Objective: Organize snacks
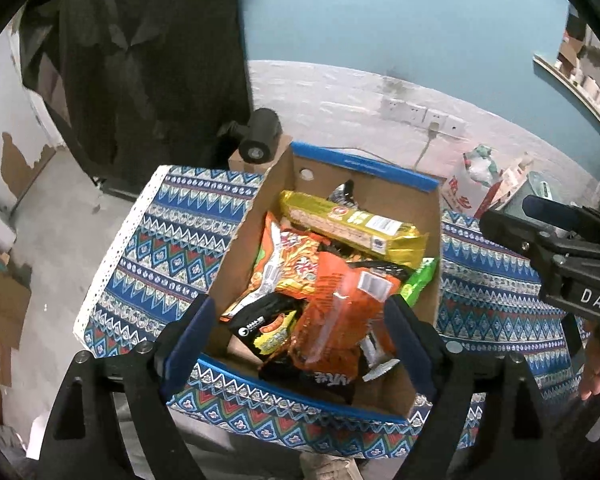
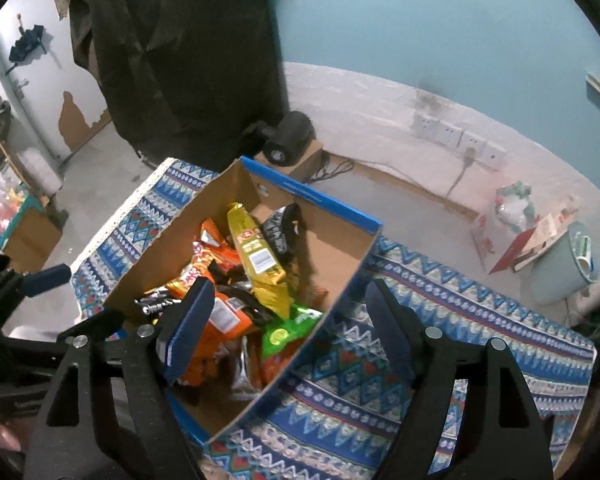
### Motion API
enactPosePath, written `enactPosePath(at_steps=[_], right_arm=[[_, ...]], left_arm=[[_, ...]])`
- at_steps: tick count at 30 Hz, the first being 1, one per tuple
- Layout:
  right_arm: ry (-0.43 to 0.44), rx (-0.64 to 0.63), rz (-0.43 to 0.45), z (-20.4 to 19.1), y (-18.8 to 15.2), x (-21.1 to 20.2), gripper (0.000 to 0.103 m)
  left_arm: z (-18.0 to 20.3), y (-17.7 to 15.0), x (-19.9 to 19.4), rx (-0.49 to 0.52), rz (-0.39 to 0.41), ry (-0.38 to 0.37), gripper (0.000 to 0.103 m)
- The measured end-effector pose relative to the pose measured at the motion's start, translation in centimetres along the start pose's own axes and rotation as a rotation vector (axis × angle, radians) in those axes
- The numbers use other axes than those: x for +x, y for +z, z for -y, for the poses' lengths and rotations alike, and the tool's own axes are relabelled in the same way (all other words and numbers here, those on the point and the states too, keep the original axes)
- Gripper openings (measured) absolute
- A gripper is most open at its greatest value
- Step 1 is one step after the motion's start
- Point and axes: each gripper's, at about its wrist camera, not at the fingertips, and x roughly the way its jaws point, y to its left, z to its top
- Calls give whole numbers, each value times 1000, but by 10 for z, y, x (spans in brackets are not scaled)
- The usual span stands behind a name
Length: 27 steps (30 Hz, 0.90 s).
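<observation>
Left wrist view: the left gripper (image 1: 300,320) hangs with its blue-padded fingers (image 1: 190,336) spread wide and empty above the near end of a cardboard box (image 1: 396,196) trimmed in blue, straddling an orange snack packet (image 1: 336,316) without touching it. The right gripper (image 2: 290,320) is likewise parted and holding nothing, one finger over the box's contents and the other over the patterned tablecloth (image 2: 440,364) covering the bench.

The snacks lie heaped inside the box: a long yellow biscuit pack (image 1: 356,228) across the top, a black packet (image 1: 266,326) and a green packet (image 1: 418,282) at the edges. The step in hand appears to be choosing a packet to lift out; the next move would call for lowering one pair of fingers around a single wrapper, likely the orange one, and closing gently so the crinkly film does not slip.

Legible writing is scarce: "DAS" shows on the right gripper's body in the left view, and a black wrapper (image 2: 158,306) in the right wrist view possibly reads "Oreo", though blur leaves that uncertain.
</observation>
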Motion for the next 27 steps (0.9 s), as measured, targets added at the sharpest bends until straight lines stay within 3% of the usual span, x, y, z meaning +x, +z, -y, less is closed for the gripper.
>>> enactPosePath(at_steps=[12, 27], right_arm=[[-50, -11, 44, 17, -19, -28, 80], [-48, 11, 18, 32, -31, -25, 80]], left_arm=[[18, 1, -19, 44, 39, -6, 91], [34, 3, -20, 80, 43, 7, 91]])
